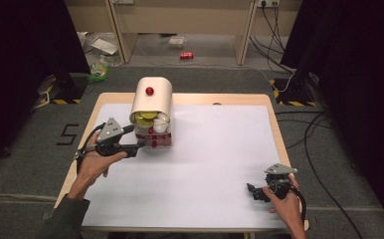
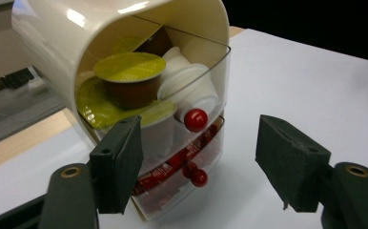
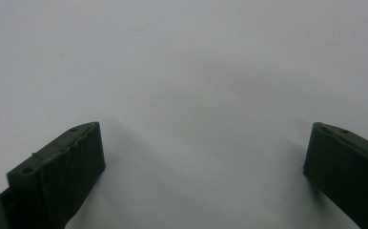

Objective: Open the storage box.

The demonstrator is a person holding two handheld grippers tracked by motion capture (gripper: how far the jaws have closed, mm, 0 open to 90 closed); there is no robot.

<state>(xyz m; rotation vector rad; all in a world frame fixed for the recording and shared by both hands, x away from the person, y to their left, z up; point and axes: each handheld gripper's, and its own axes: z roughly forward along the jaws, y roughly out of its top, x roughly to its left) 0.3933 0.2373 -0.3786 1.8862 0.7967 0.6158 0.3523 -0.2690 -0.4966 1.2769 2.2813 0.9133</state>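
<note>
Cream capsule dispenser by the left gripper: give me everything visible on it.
The cream capsule dispenser stands upright at the table's far left-centre. Glossy plastic arched hood with a red knob on top. Beneath it a clear drawer holds green-lidded brown capsules and white pods; a lower clear drawer holds red packets. Each drawer front carries a red ball knob. The left gripper faces the drawers, pads touching nothing.
</note>
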